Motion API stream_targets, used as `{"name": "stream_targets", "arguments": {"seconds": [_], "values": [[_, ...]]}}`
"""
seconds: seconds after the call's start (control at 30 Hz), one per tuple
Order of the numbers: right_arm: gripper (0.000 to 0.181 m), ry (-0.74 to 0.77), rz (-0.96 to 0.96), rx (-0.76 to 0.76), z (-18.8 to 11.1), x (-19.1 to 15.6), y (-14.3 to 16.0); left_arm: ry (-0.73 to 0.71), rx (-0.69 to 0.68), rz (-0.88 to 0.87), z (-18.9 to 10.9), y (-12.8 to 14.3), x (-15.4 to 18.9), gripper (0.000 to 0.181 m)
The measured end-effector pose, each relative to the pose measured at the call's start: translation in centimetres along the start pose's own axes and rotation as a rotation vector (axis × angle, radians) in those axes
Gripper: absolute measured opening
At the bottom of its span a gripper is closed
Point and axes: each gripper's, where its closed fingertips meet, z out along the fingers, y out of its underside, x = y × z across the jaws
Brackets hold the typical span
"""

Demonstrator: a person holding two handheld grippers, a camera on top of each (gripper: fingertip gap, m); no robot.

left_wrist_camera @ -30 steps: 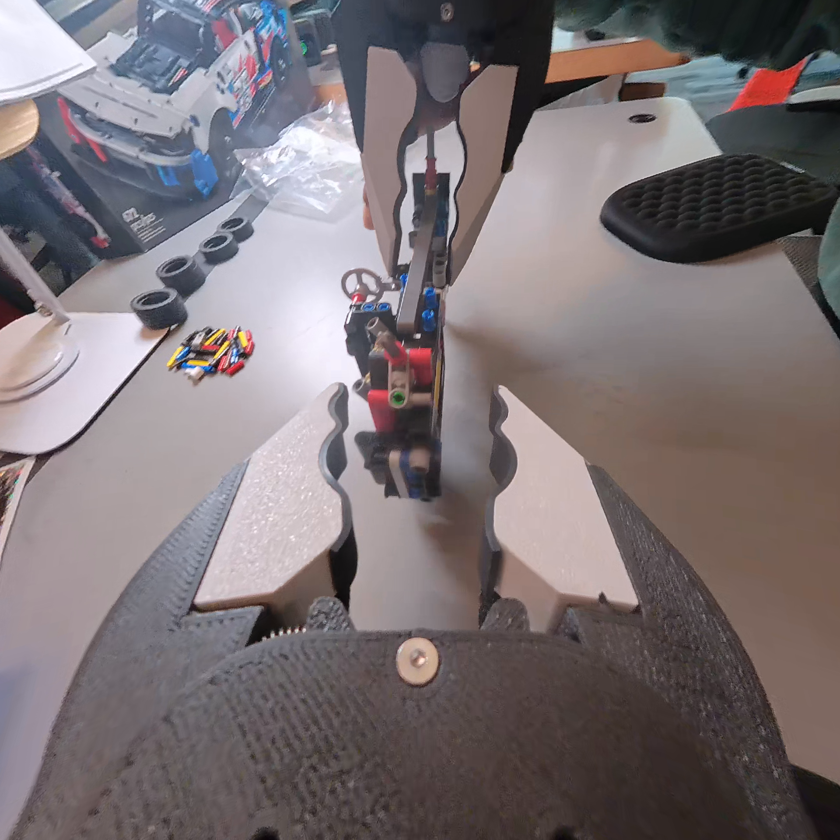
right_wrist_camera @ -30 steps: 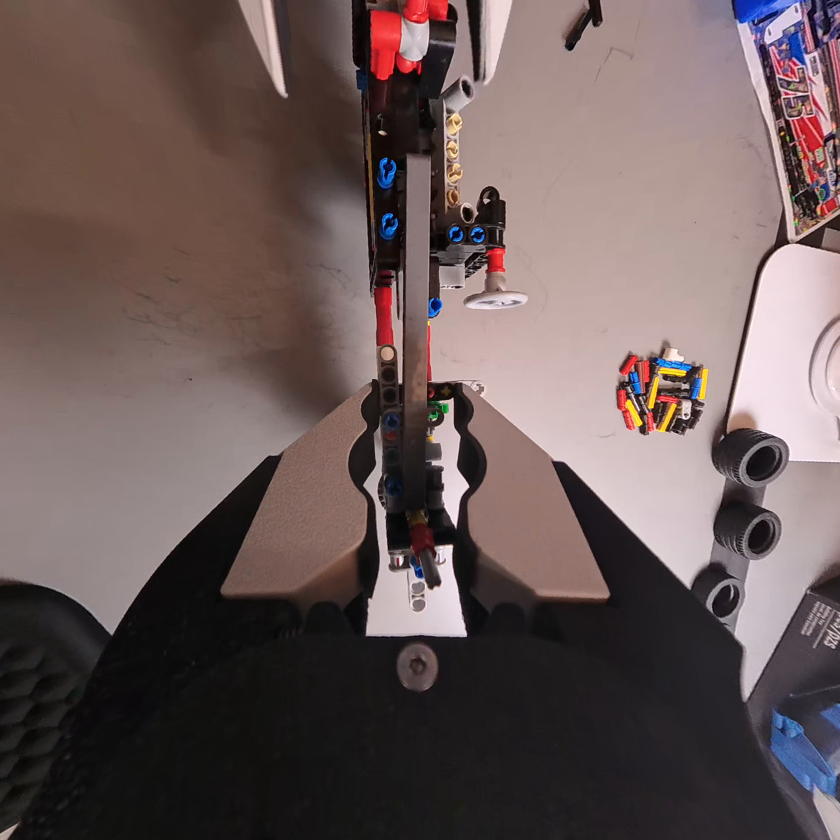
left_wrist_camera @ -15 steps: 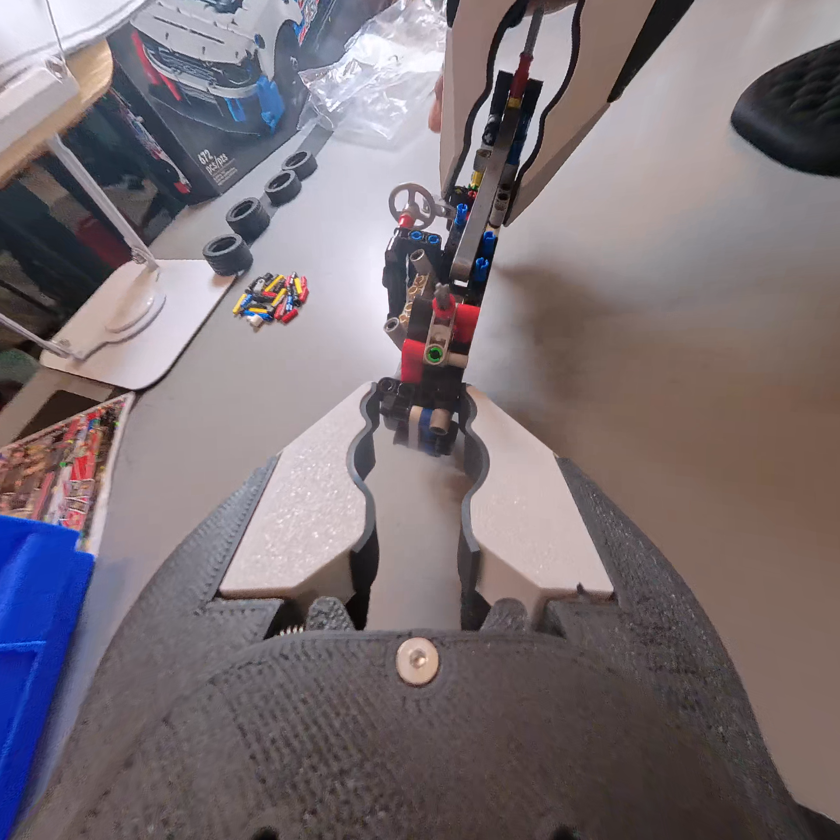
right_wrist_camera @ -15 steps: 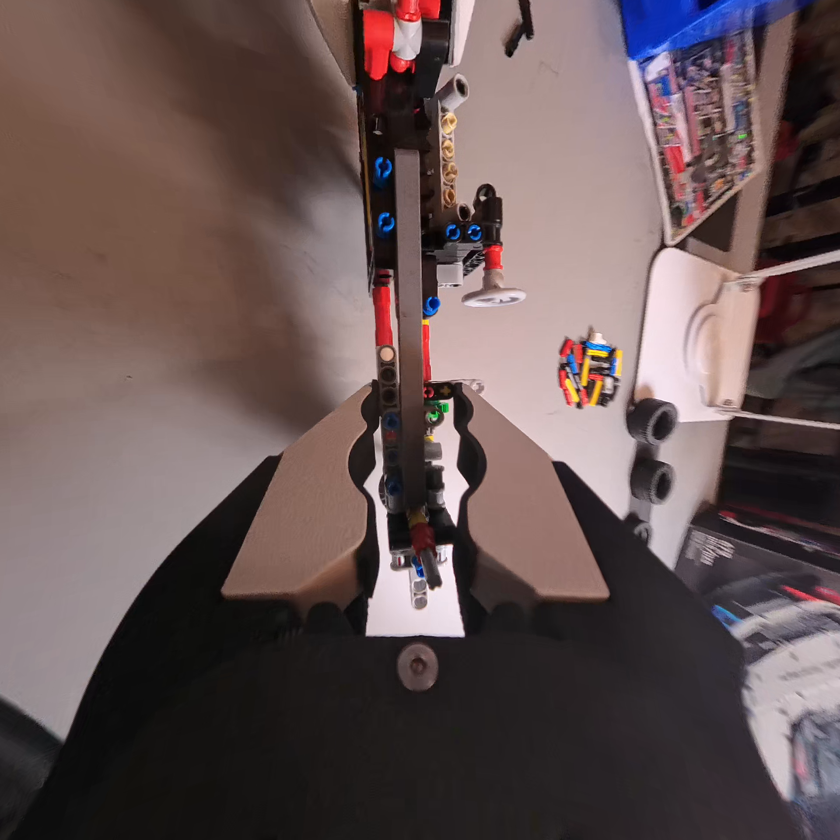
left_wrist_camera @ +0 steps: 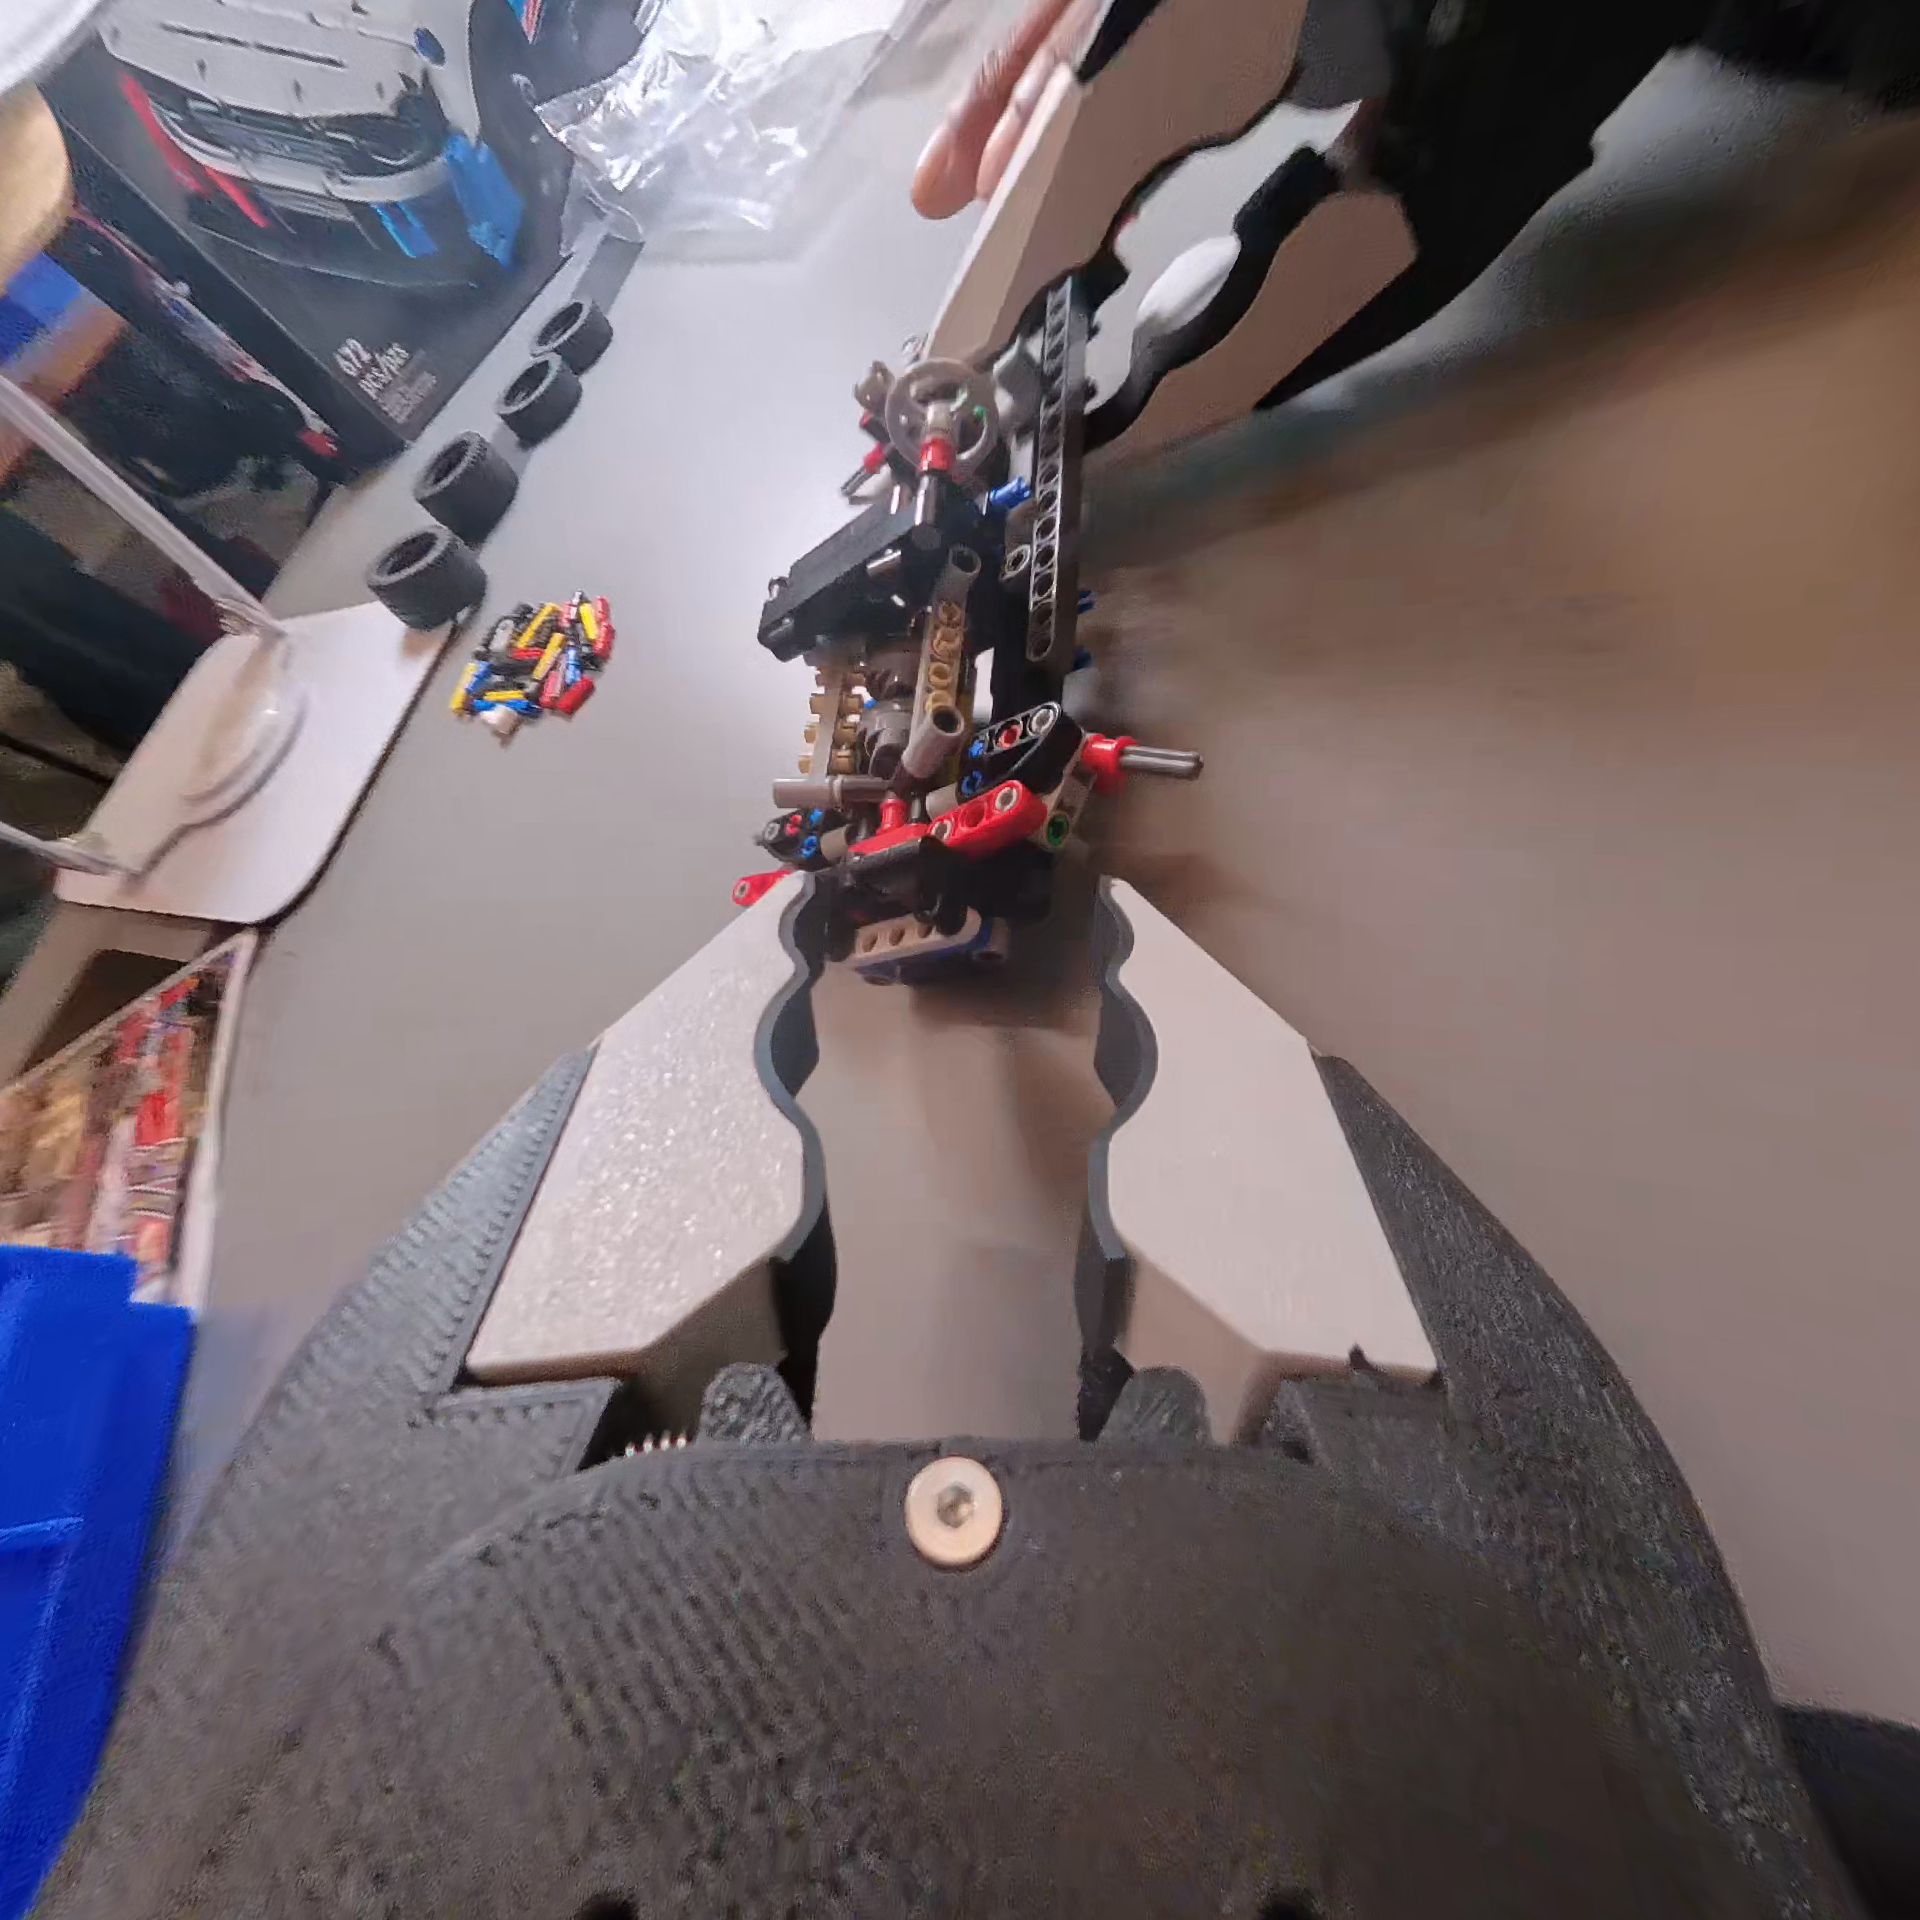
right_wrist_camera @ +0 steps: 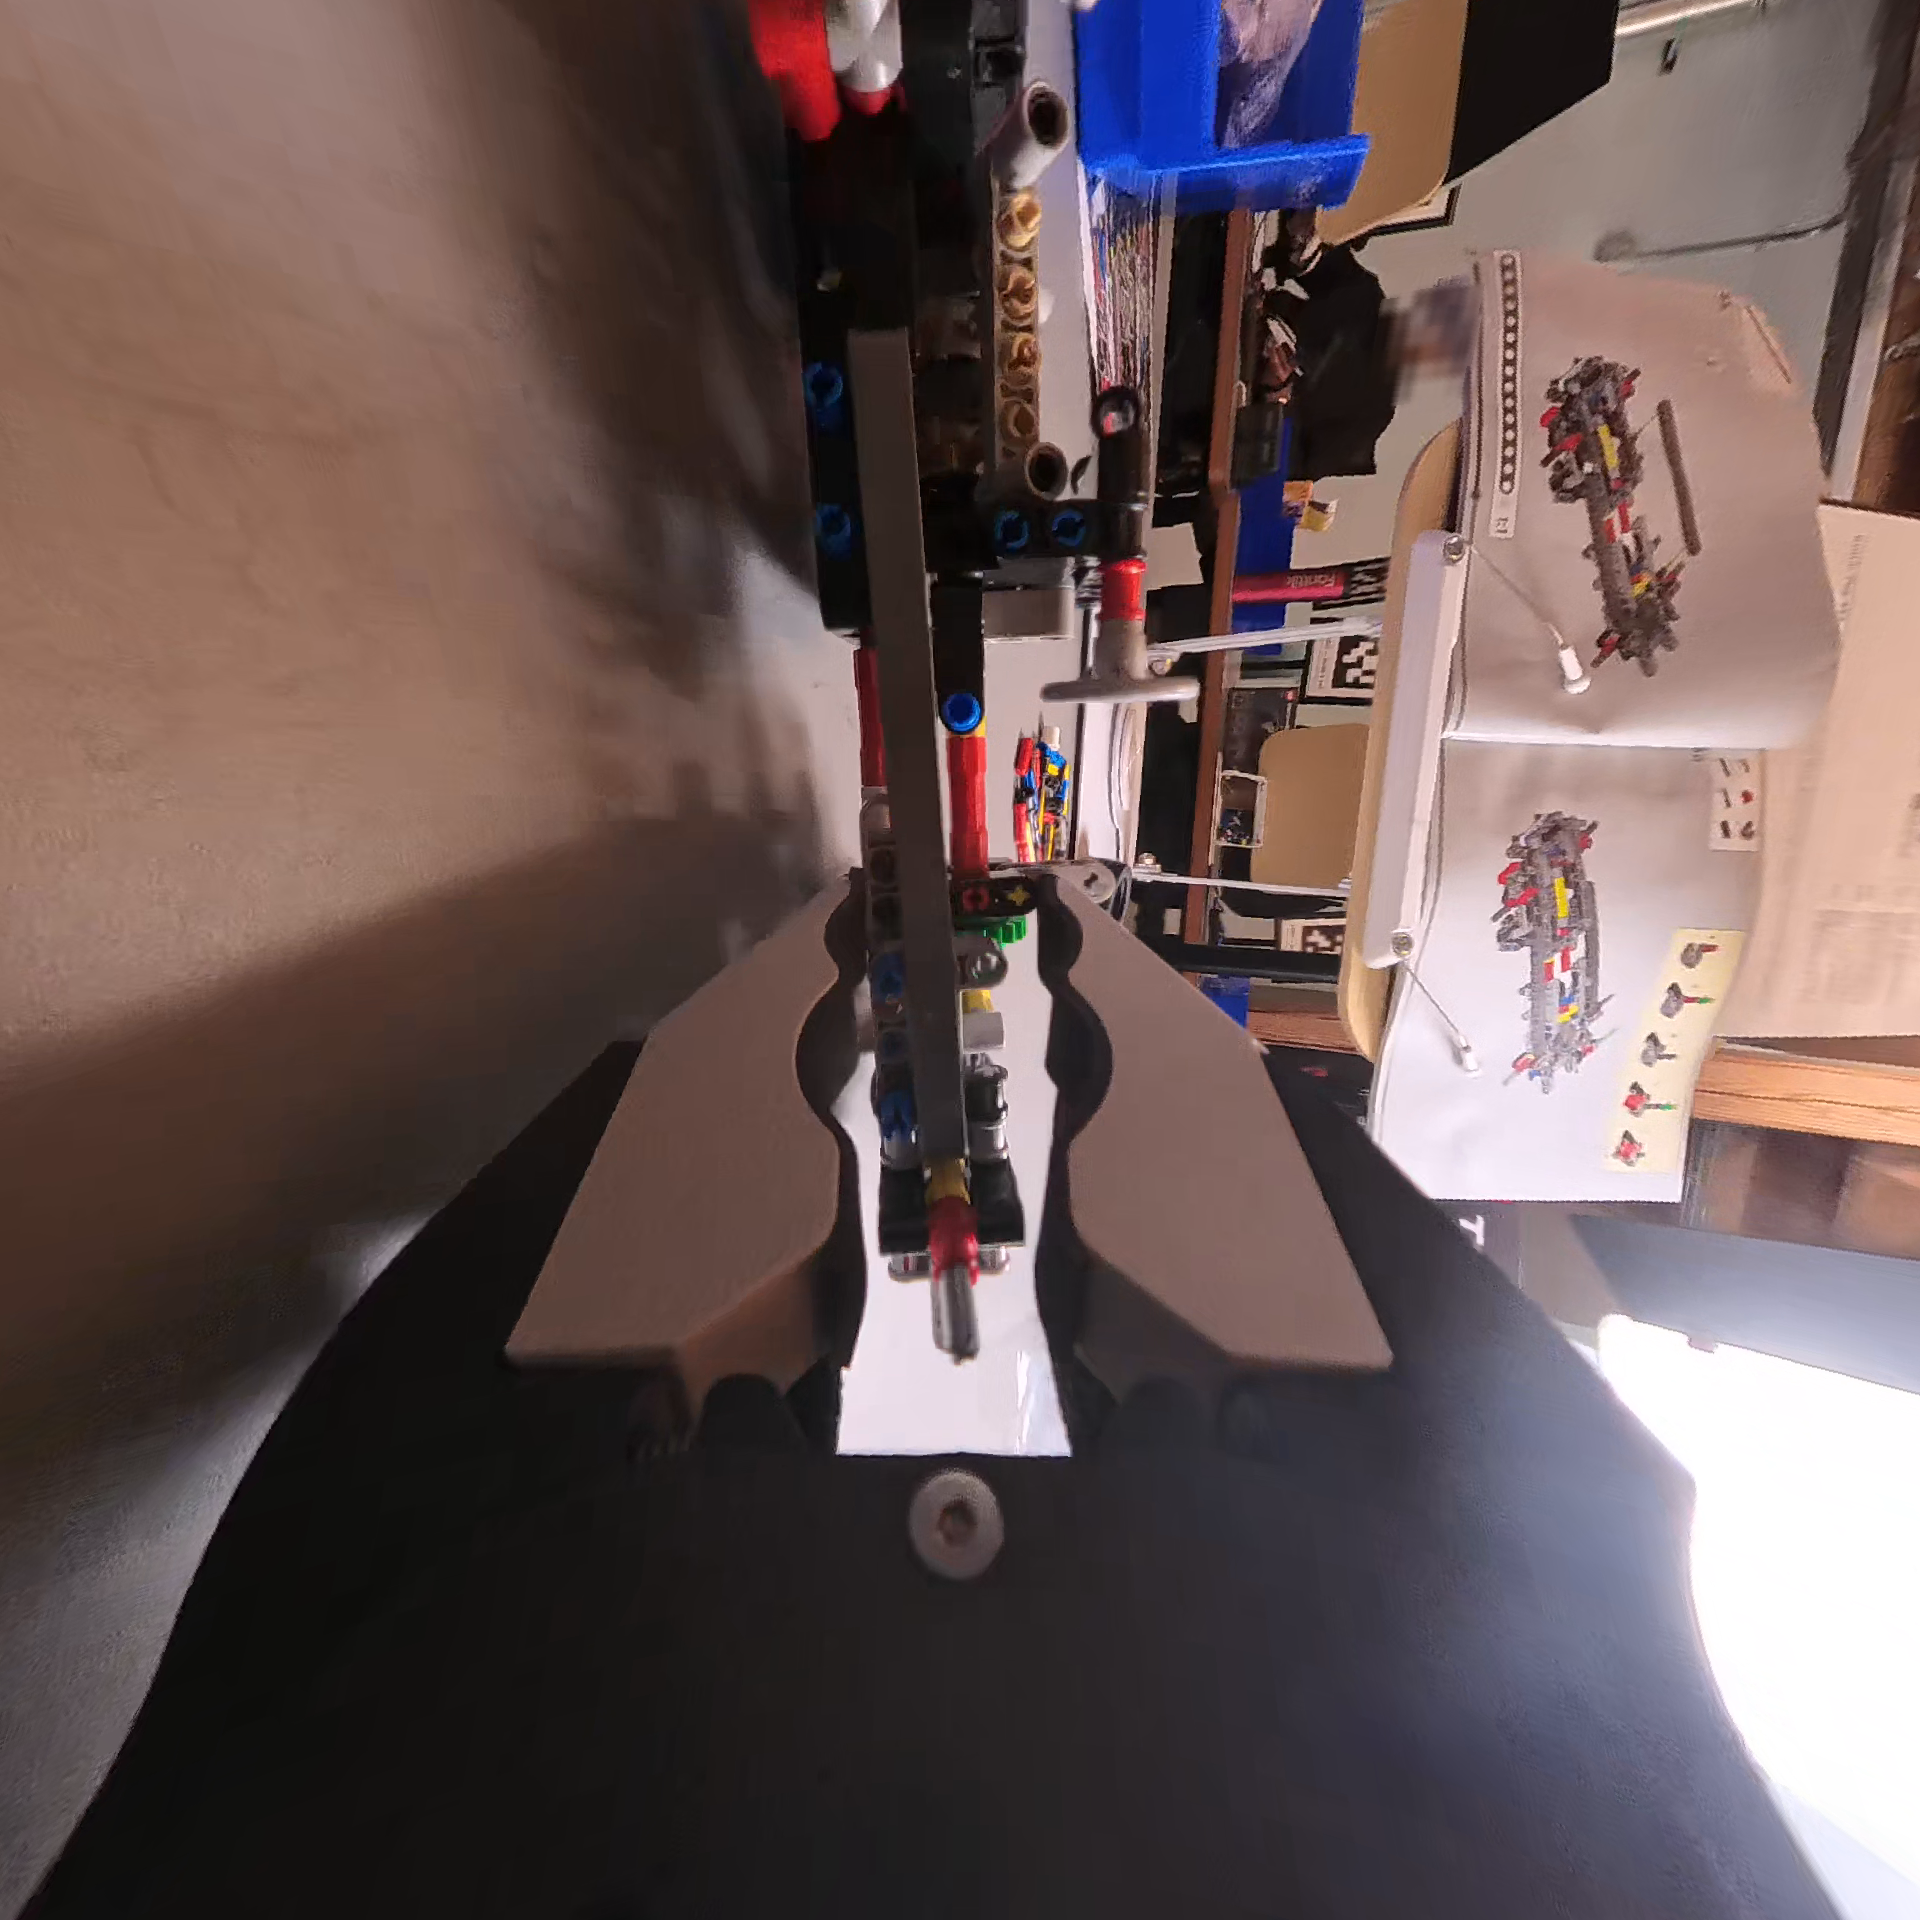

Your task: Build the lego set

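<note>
The long black, red and grey lego chassis [left_wrist_camera: 935, 707] hangs just above the grey table [left_wrist_camera: 1507, 883], its broad side facing the left wrist camera. A grey steering wheel [left_wrist_camera: 935, 410] sticks out of it. My right gripper [right_wrist_camera: 951, 904] is shut on the chassis's far end [right_wrist_camera: 914, 623], rolled so the table stands upright at the left of its view. It also shows in the left wrist view [left_wrist_camera: 1049, 384], with a person's hand [left_wrist_camera: 987, 135] behind it. My left gripper [left_wrist_camera: 951, 914] is open, its tips on either side of the chassis's near end.
To the left lie a pile of small coloured pins [left_wrist_camera: 540, 655], several black tyres [left_wrist_camera: 426, 561], the set's box [left_wrist_camera: 291, 208], a plastic bag [left_wrist_camera: 707, 135], a white lamp base [left_wrist_camera: 239, 748] and a blue bin [left_wrist_camera: 73, 1455]. Instruction pages [right_wrist_camera: 1610, 727] hang beyond the table. The tips of one gripper are about 12 cm away from the tips of the other.
My right gripper has rolled about a quarter turn, turning the chassis from edge-on to broad side. My left gripper closed in on the near end, then widened again.
</note>
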Motion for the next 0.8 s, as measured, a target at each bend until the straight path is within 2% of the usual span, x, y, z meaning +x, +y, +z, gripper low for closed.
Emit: {"name": "stream_targets", "arguments": {"seconds": [0.07, 0.2, 0.4, 0.53, 0.7, 0.8], "values": [[0.03, -0.01, -0.012, 0.0, 0.3, -0.6, 0.2, 0.048, 0.032, -0.076, -0.6, 0.0, 0.2, 0.05], [0.034, -0.047, -0.006, 0.023, 0.1, -1.3, -0.1, 0.038, 0.051, -0.158, -0.8, 0.2, -0.4, 0.049], [0.036, -0.166, 0.175, 0.148, -1.7, -1.6, -1.5, 0.016, -0.022, -0.151, 0.7, 1.4, -0.2, 0.042], [0.029, -0.246, 0.331, 0.258, -3.1, -1.1, -1.8, -0.005, -0.046, -0.132, 0.9, 1.9, -0.4, 0.04], [0.012, -0.36, 0.418, 0.338, -4.2, -1.7, -2.3, -0.012, 0.024, -0.165, -0.1, 0.7, -1.0, 0.039], [0.012, -0.423, 0.394, 0.321, -4.4, -2.8, -2.0, -0.012, 0.086, -0.163, -0.6, -0.9, -0.9, 0.034]]}}
